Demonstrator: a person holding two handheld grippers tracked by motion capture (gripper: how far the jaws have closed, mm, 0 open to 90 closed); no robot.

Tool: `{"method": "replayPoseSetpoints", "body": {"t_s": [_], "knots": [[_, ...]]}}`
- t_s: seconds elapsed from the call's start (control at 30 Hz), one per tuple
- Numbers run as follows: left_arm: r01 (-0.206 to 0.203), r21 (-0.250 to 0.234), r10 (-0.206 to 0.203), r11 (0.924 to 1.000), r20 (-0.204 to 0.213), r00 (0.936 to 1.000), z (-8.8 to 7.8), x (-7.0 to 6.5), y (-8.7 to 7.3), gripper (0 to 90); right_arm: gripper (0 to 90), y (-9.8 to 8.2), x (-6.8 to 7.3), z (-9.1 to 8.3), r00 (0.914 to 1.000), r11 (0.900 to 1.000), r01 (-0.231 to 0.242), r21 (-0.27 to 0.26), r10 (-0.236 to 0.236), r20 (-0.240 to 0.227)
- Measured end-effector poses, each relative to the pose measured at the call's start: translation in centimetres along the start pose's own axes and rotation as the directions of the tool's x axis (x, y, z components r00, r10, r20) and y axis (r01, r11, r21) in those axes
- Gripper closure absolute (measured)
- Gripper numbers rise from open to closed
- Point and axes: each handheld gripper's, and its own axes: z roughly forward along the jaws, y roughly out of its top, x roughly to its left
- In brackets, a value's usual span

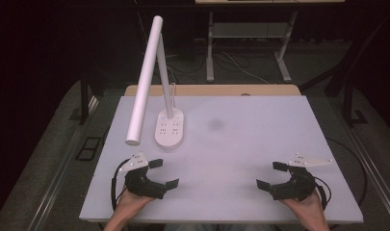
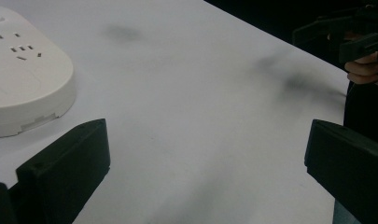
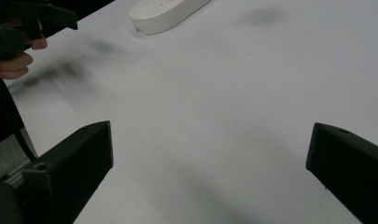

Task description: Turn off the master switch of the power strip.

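Note:
A white desk lamp stands at the table's back left, its oval base (image 1: 170,127) carrying socket slots and its long tube head (image 1: 144,82) slanting down toward the front left. My left gripper (image 1: 163,173) rests near the front left, open and empty, a short way in front of the base (image 2: 25,74). At the front right my right gripper (image 1: 272,174) is open too, with nothing between its jaws. Across bare table the right gripper view takes in the lamp base (image 3: 168,13) and the left gripper (image 3: 23,23). The right gripper (image 2: 350,35) appears far off in the left gripper view.
The white table top (image 1: 240,139) has a faint grey smudge (image 1: 215,123) near its middle and a wooden strip (image 1: 221,90) along the back edge. Behind it stand a desk frame (image 1: 250,43) and cables on the floor.

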Motion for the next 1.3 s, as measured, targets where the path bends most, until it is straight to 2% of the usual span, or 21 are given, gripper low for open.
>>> {"method": "replayPoseSetpoints", "body": {"t_s": [0.7,1.3], "knots": [[0.01,0.007,-0.01,0.9999,0.009,0.9999,0.0,0.0,0.1,0.0,0.0,0.0,-0.2,0.2,0.9998,0.999,0.004,0.034,-0.003,-0.019],[0.006,0.043,-0.006,0.9991,0.011,0.9999,-0.7,0.1,1.3,0.0,0.0,-0.1,-0.3,0.3,0.9997,0.999,0.011,0.041,-0.01,-0.024]]}}
